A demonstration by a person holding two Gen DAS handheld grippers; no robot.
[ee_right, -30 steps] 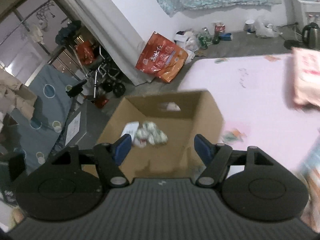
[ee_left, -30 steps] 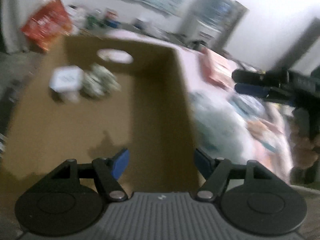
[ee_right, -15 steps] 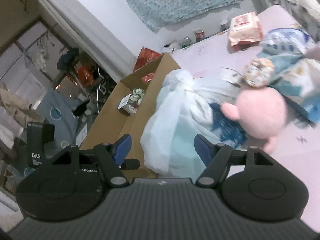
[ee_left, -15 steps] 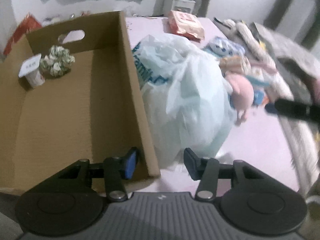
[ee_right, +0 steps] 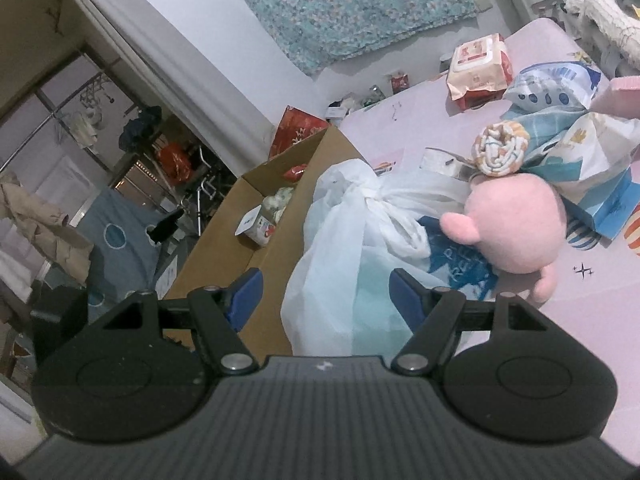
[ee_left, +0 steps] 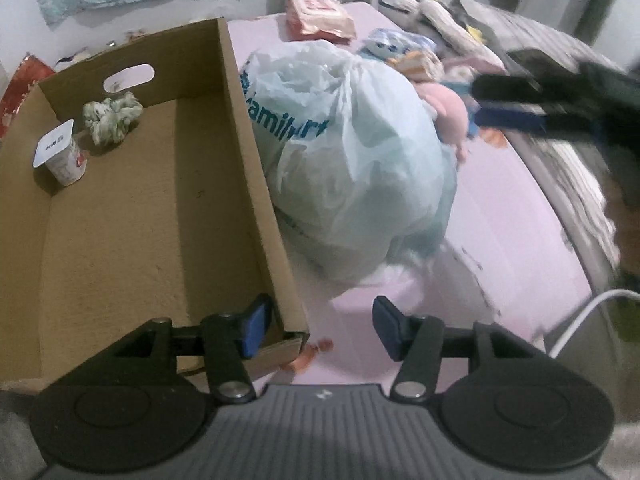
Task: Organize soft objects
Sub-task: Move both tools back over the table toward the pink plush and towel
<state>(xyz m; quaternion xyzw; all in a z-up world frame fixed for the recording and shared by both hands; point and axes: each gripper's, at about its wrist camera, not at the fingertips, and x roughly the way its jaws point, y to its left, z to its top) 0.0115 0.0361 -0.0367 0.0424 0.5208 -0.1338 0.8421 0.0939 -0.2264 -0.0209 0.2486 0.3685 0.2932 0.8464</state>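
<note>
Your tied white plastic bag [ee_left: 356, 168] lies on the pink bed [ee_left: 516, 240], pressed against the outer wall of the cardboard box [ee_left: 248, 168], which sits at the bed's edge. A pink plush toy [ee_right: 516, 228] touches the bag's far side. Inside the box, a scrunchie [ee_left: 113, 117] and a small cup [ee_left: 62, 154] sit by the far wall. Your left tool [ee_left: 318, 326] straddles the box's near corner wall, jaws opening, pads off it. Your right tool [ee_right: 326, 294] stands wide at the bag, gripping nothing.

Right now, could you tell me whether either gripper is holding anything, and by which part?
Nothing is held. The left gripper straddles the cardboard box corner, jaws opening; the right gripper stands open before the white plastic bag.
</note>
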